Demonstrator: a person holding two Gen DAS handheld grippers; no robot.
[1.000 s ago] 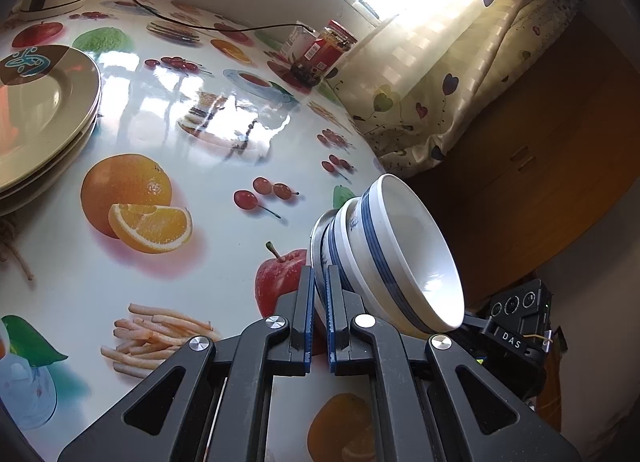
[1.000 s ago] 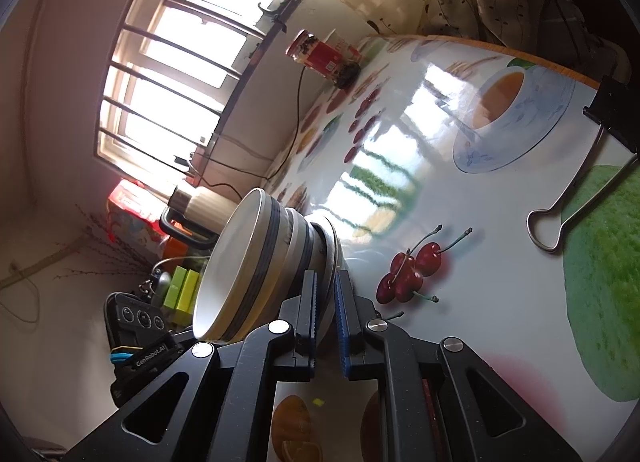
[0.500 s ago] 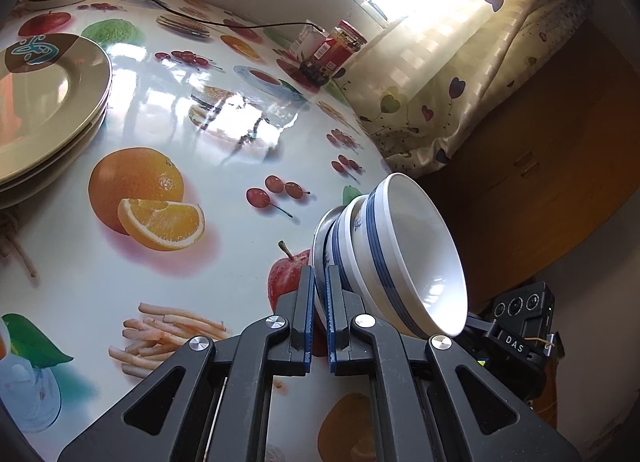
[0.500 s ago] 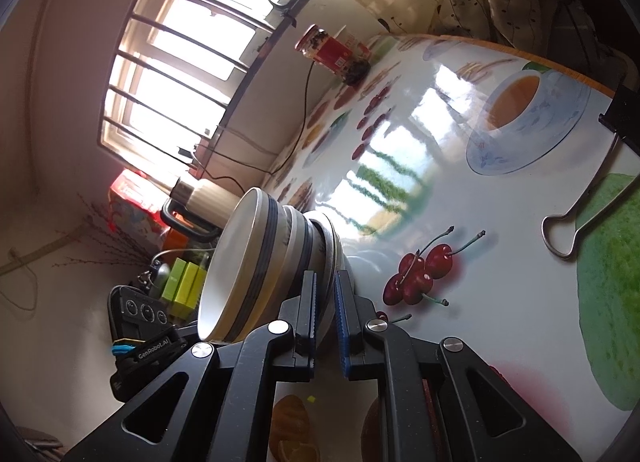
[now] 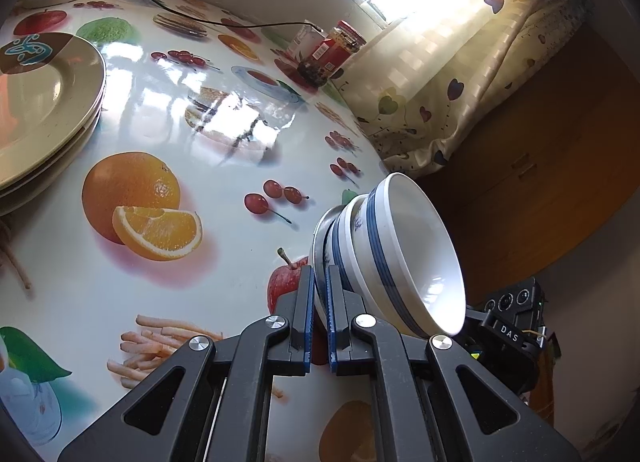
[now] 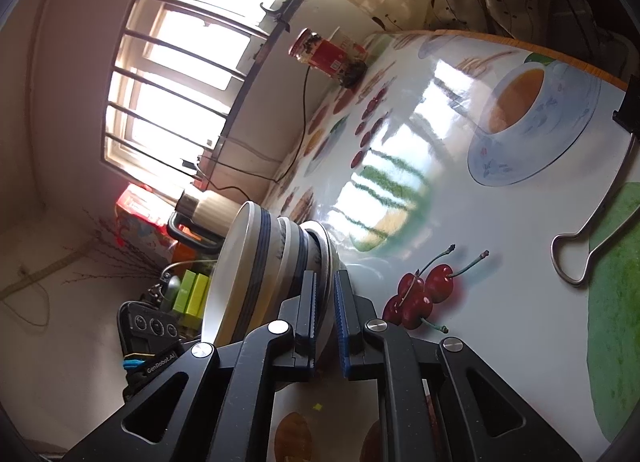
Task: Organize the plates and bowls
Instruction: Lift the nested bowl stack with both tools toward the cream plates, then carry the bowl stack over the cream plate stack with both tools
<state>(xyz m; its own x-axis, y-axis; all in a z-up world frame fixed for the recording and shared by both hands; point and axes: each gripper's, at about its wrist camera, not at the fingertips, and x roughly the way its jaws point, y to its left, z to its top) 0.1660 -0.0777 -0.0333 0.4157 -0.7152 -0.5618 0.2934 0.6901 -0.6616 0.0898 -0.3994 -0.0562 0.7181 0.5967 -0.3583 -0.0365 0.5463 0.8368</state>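
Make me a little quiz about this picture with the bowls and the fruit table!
1. True or false: the bowls are nested in one stack.
2. What clamps the stack's bottom rim? A) only the left hand-held gripper B) both it and the right hand-held gripper C) neither
3. Fill in: the plates sit stacked on the ____.

Key: 1 true. 2 B. 3 table.
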